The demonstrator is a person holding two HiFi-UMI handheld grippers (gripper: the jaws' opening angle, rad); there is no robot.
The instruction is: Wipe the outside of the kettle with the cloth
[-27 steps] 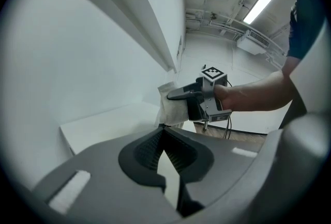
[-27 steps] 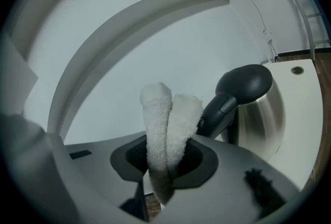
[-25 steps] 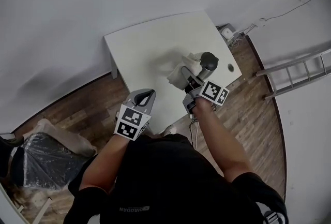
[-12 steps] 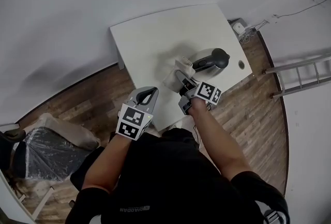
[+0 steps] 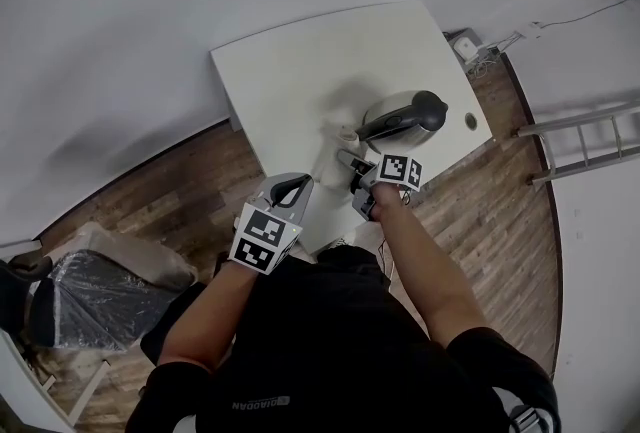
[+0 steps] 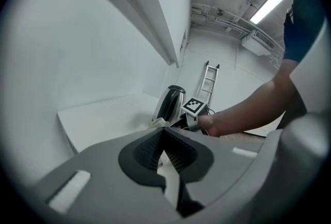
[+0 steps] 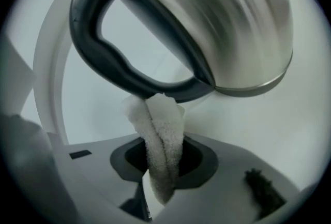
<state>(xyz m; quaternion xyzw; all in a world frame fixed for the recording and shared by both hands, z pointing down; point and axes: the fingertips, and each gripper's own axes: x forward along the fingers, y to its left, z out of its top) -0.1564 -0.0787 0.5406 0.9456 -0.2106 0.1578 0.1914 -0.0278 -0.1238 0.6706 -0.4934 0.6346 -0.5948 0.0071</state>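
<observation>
Both closed: left claw point(image 6: 164, 134) empty, right claw point(image 7: 162, 168) pinching cloth point(image 7: 161, 127) against kettle point(image 7: 232, 26).

The steel, black-handled kettle point(image 5: 398, 111) stands upright; the bunched white cloth point(image 7: 161, 135) touches its handle's foot.

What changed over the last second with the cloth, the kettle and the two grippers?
The right gripper, jaws shut on the cloth, drew back from the kettle toward the person, uncovering its steel side and handle. Nothing was taken or let go. The left gripper stayed shut and empty by the near edge of the table; the kettle stayed put.
</observation>
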